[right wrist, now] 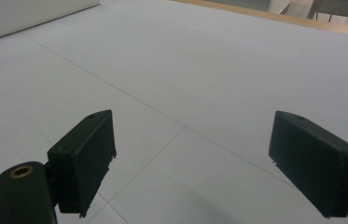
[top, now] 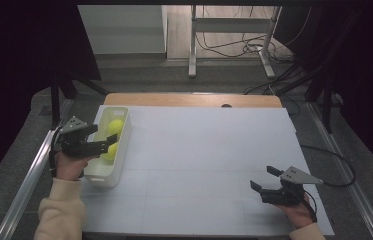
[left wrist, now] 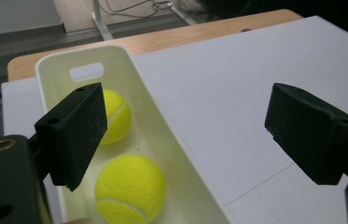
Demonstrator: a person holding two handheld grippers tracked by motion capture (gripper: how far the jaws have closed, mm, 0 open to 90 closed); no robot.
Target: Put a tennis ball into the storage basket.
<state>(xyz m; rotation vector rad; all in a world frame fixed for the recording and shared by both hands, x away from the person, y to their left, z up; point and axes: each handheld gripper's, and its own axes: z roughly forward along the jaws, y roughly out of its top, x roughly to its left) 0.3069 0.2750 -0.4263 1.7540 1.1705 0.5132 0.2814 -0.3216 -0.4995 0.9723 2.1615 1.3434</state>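
I see left gripper point(top: 103, 138) over bin point(top: 118, 165) at worktop point(top: 199, 150) left edge, jaws spread, empty; two balls point(left wrist: 129, 186) inside bin. Right gripper point(top: 265, 179) low over bare worktop, near right, jaws spread, empty

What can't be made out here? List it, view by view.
- High view: the near tennis ball in the white bin is partly covered by the left gripper.
- Left gripper view: the far tennis ball is partly behind a black jaw; the bin's near end is cut off by the bottom edge.
- Right gripper view: the bin is cut off by the top-left corner, contents unseen.
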